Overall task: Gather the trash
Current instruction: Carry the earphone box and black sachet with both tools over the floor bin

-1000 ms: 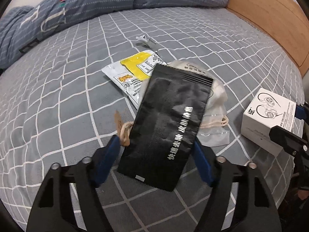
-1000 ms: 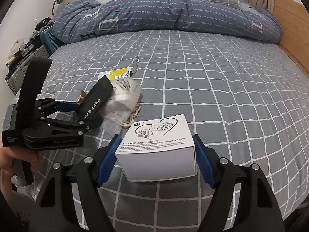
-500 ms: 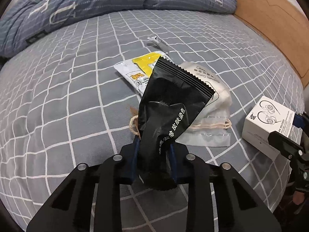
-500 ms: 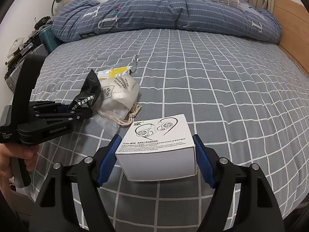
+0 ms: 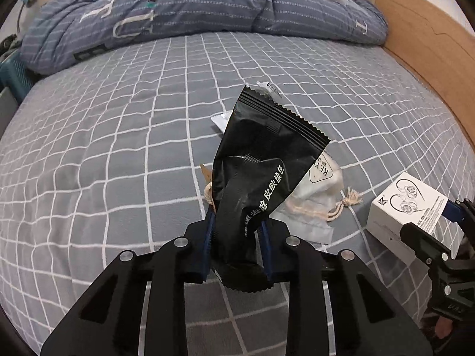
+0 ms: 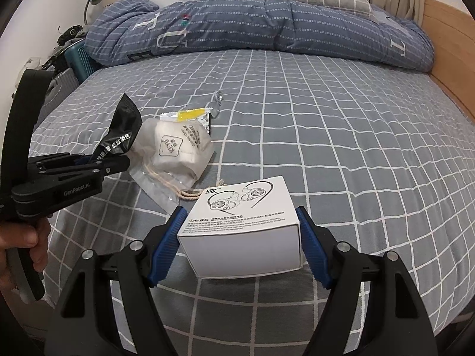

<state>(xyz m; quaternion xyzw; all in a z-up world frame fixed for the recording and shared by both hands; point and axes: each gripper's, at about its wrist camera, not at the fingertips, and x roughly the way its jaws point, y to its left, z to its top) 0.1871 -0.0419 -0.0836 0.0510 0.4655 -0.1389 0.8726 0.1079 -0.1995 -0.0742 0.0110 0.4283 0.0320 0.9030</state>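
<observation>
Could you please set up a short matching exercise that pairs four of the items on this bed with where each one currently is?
Things:
1. black wrapper
2. white earphone box
3. yellow-and-white sachet
4. cloth drawstring pouch in clear bag

Places:
A. flat on the bed sheet, farther back, behind the pouch
B. pinched in the left hand-held gripper
C. on the bed sheet between wrapper and box
D. between the fingers of the right hand-held gripper

Pairs: 1-B, 2-D, 3-A, 4-C
</observation>
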